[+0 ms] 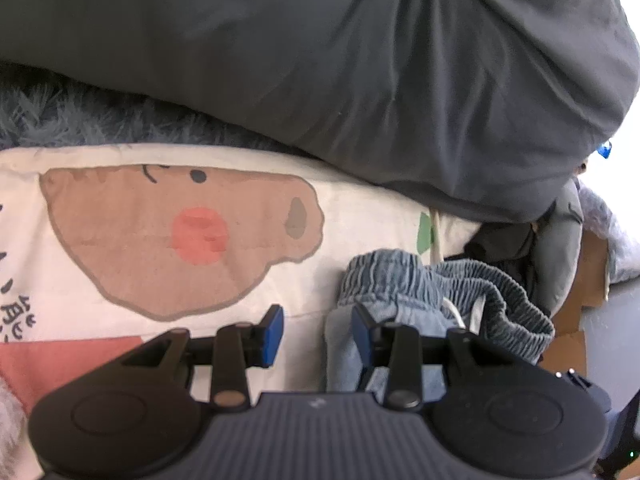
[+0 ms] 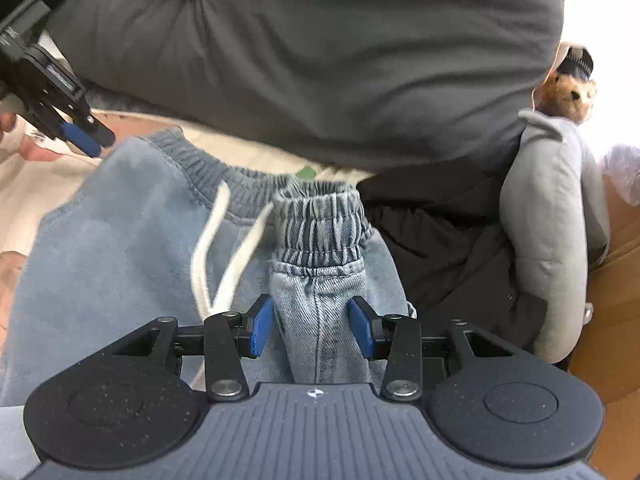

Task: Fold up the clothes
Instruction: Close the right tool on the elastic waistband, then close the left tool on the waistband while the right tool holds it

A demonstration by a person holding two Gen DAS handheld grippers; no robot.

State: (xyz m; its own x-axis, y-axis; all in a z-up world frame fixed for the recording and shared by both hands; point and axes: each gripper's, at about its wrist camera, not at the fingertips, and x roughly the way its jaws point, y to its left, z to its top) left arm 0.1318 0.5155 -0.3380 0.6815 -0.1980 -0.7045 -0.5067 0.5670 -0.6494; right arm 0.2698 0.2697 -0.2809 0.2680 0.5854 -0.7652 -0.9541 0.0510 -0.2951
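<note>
Right wrist view shows the blue denim shorts (image 2: 132, 240) lying on a cream printed bedsheet (image 2: 24, 192), elastic waistband (image 2: 320, 216) at the far end and a white drawstring (image 2: 208, 248) trailing toward the camera. A ridge of denim below the waistband stands up between the fingers of the right gripper (image 2: 312, 326). The jaws are spread, one blue pad on either side of the ridge; whether they touch it I cannot tell. This placement reads as lining up to pinch the right side of the waist.

At the far left of the same view, the left gripper (image 2: 82, 138) hovers just off the left corner of the waistband. In its own wrist view the left gripper (image 1: 318, 332) is released too, jaws apart, with the left pad over the bedsheet and the right pad at the edge of the shorts (image 1: 400, 320). Both tools flanking the waist suggests a two-corner hold to lift or straighten the garment.

A bulky dark grey duvet (image 2: 320, 60) overhangs the far side, close behind the waistband, leaving little room to spread the shorts. Black clothing (image 2: 440, 248) lies just right of the shorts, then a grey plush toy (image 2: 552, 220), with a brown teddy bear (image 2: 568, 96) beyond. Cardboard (image 2: 616, 300) sits at the right edge.
</note>
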